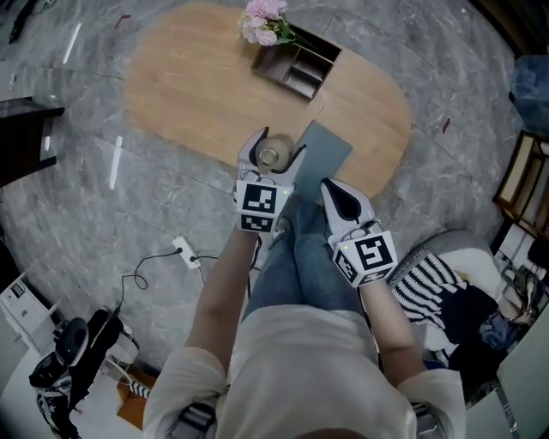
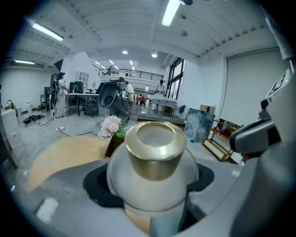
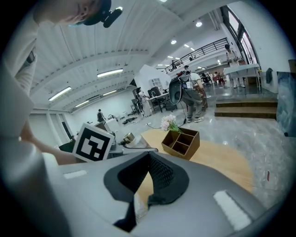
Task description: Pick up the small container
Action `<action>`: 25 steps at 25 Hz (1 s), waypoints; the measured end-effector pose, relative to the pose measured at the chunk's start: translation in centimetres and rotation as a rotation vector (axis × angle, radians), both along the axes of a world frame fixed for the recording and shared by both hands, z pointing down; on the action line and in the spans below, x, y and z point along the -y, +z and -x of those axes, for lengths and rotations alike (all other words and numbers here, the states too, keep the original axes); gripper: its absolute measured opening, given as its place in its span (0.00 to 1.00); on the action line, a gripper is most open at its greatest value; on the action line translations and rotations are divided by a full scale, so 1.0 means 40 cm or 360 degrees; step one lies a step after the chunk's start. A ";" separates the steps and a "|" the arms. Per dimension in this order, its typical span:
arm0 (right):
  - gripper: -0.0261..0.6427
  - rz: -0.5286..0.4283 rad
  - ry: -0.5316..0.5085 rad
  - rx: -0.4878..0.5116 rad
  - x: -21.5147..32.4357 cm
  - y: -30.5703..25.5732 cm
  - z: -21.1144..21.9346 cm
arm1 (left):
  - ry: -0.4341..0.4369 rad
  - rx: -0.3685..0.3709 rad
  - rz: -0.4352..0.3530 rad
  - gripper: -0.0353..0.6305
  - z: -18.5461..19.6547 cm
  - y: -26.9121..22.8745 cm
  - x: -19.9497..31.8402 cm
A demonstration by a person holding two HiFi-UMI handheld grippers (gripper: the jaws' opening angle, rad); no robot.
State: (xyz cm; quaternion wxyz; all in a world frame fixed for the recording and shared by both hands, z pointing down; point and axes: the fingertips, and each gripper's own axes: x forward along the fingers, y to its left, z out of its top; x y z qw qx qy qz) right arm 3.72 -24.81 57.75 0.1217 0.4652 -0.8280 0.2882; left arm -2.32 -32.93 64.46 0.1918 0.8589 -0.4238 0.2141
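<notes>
Dividers split the dark wooden organiser box into several open compartments, and the ones that show look bare. A bunch of pale pink flowers sits at its far end, though whether they stand in a compartment or just beside the box cannot be told. The box rests on an oval table of light, smooth wood, and a flat grey rectangular mat lies near the table's near edge.

The small container is in the left gripper, whose jaws stand wide and clasp its round belly from both sides, holding it off the tabletop just beside the mat. It is upright, its long axis vertical and its mouth facing straight up. The body is a smooth, matte, whitish globe, topped by a short brushed-gold neck with a round opening; the inside reads pale and cloudy, so its contents cannot be made out.

The right gripper hangs to the right, apart from the container. Its ribbed black pads meet at the tips with nothing between them.
</notes>
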 end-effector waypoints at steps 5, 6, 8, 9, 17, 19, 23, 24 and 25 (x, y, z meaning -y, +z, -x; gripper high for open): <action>0.04 -0.0099 -0.0023 -0.0034 -0.069 -0.093 0.026 | -0.0016 -0.0015 -0.0051 0.57 0.026 -0.128 -0.103; 0.04 -0.0123 -0.0023 -0.0042 -0.082 -0.113 0.030 | -0.0017 -0.0018 -0.0060 0.57 0.033 -0.151 -0.125; 0.04 -0.0168 -0.0013 -0.0050 -0.105 -0.151 0.038 | -0.0015 -0.0018 -0.0080 0.57 0.051 -0.194 -0.165; 0.04 -0.0186 -0.0008 -0.0053 -0.117 -0.169 0.040 | -0.0016 -0.0018 -0.0087 0.57 0.059 -0.213 -0.184; 0.04 -0.0305 0.0018 -0.0054 -0.223 -0.289 0.051 | -0.0063 -0.0053 -0.0129 0.57 0.109 -0.374 -0.333; 0.04 -0.0334 0.0026 -0.0055 -0.249 -0.318 0.049 | -0.0067 -0.0061 -0.0156 0.57 0.115 -0.415 -0.369; 0.04 -0.0389 0.0045 -0.0073 -0.294 -0.369 0.047 | -0.0049 -0.0080 -0.0229 0.57 0.129 -0.482 -0.435; 0.04 -0.0403 0.0050 -0.0078 -0.306 -0.382 0.048 | -0.0049 -0.0079 -0.0238 0.57 0.136 -0.496 -0.454; 0.04 -0.0418 0.0056 -0.0082 -0.319 -0.395 0.050 | -0.0053 -0.0079 -0.0242 0.57 0.144 -0.508 -0.471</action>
